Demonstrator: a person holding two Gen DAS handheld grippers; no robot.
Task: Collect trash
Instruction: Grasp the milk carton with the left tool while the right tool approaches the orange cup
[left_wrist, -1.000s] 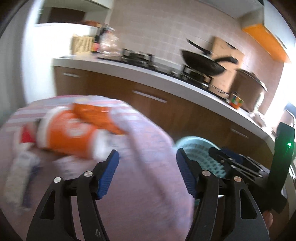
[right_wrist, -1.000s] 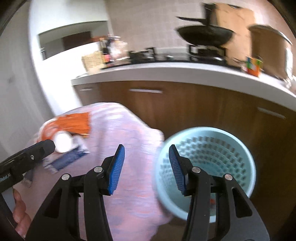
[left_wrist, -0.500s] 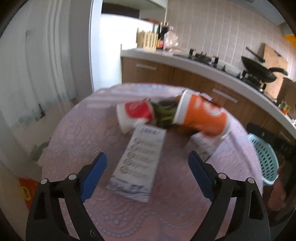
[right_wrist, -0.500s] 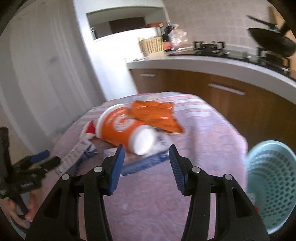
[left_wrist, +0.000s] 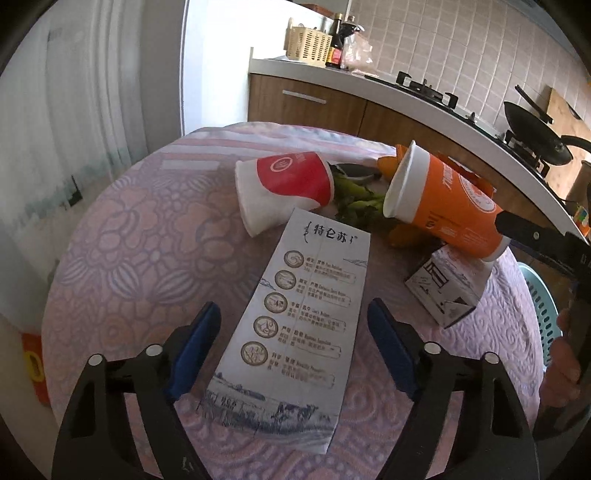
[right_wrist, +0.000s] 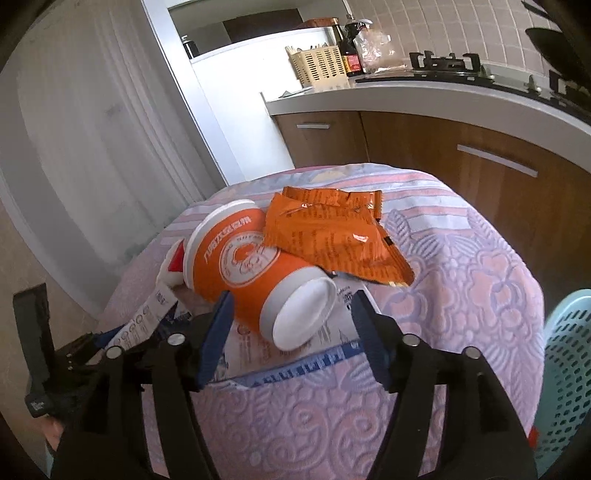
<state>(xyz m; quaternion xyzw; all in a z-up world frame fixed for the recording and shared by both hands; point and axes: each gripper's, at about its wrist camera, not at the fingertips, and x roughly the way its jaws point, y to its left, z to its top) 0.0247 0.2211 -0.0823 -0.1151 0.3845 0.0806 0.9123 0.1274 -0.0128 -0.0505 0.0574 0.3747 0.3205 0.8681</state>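
Observation:
Trash lies on a round table with a pink patterned cloth. A flattened white milk carton lies between the fingers of my open left gripper. Behind it are a red and white paper cup on its side, green scraps, an orange paper cup on its side and a small white box. My right gripper is open just in front of the orange cup's base. An orange snack wrapper lies behind that cup. A light blue mesh basket stands beside the table.
A kitchen counter with wooden cabinets runs behind the table, with a gas hob, a black pan, a yellow basket and bottles. A white curtain hangs at the left.
Both grippers swung left from the basket to the table. The left one now stands over the flattened carton; the right one has closed in on the orange cup.

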